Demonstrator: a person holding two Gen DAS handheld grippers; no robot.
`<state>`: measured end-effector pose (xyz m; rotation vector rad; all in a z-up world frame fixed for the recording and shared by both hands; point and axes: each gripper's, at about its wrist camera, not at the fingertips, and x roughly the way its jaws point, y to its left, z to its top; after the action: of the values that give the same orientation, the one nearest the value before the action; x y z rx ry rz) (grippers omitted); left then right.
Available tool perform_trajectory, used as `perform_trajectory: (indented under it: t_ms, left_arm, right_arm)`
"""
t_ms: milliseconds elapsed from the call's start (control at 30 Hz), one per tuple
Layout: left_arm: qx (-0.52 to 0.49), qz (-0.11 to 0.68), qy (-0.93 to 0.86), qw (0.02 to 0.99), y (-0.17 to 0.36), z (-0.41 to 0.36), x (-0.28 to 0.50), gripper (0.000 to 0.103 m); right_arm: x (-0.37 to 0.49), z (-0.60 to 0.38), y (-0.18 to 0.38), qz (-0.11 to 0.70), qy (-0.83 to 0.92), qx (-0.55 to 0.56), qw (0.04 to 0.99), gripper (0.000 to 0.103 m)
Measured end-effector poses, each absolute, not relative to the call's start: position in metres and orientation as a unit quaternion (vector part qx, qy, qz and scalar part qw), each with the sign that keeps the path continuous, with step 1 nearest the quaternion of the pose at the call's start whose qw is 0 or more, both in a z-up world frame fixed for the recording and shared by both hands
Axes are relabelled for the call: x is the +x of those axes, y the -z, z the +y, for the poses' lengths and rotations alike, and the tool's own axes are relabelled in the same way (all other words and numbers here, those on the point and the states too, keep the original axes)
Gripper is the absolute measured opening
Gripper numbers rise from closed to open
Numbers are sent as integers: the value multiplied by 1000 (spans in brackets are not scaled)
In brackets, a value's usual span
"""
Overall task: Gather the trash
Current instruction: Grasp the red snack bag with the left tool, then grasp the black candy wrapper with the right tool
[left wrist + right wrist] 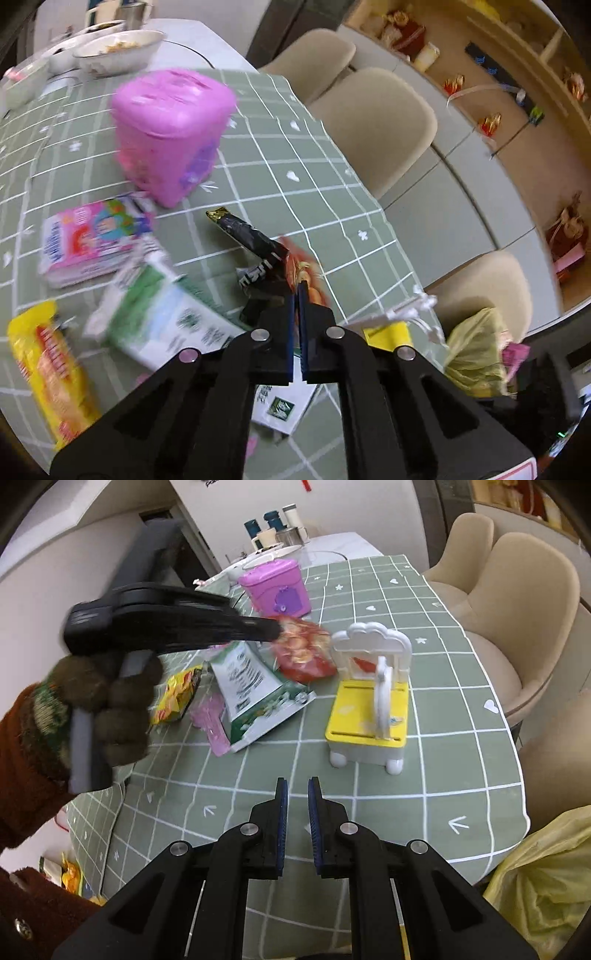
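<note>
My left gripper (298,287) is shut on a crinkled red and orange snack wrapper (308,273), lifted a little above the green checked tablecloth (295,177). The right wrist view shows the same left gripper (275,629), in a gloved hand, pinching that wrapper (304,650). A black wrapper (245,234) lies just beyond the fingertips. Nearby lie a green and white carton (162,317), a yellow snack pack (48,376) and a pink pack (92,240). My right gripper (297,786) hovers over the near table edge, jaws nearly together with nothing between them.
A pink lidded bin (170,129) stands further back on the table. A white and yellow toy chair (369,701) stands ahead of the right gripper. A yellow-green plastic bag (546,878) hangs off the table's near right corner. Beige chairs (517,609) line the right side. Bowls (118,51) sit at the far end.
</note>
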<state>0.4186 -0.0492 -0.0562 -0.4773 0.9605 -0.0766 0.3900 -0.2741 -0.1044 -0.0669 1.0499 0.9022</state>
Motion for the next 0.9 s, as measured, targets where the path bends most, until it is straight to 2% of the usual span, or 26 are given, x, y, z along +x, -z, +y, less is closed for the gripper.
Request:
perform_trajectory:
  t_ms: [267, 300, 333, 400, 600, 767, 900]
  left_arm:
    - [-283, 431, 8, 857, 26, 17, 317, 1]
    - [-288, 434, 3, 854, 28, 23, 307, 1]
    - [-292, 439, -6, 850, 33, 30, 294, 1]
    - [-299, 450, -20, 842, 44, 37, 274, 1]
    - [-327, 465, -50, 821, 70, 61, 222, 1]
    - [-333, 462, -69, 819, 77, 72, 206, 1]
    - [-334, 455, -72, 823, 78, 73, 201, 2]
  right_arm:
    - [381, -238, 90, 454, -427, -39, 781, 14]
    - [382, -232, 89, 453, -428, -42, 781, 20]
    - [382, -225, 89, 452, -429, -45, 781, 37]
    - [383, -209, 89, 451, -438, -52, 776, 62]
    - [392, -160, 88, 449, -459, -105, 759, 63]
    - [420, -148, 81, 437, -416, -100, 791, 63]
    - [443, -130, 85, 431, -366, -135, 814, 63]
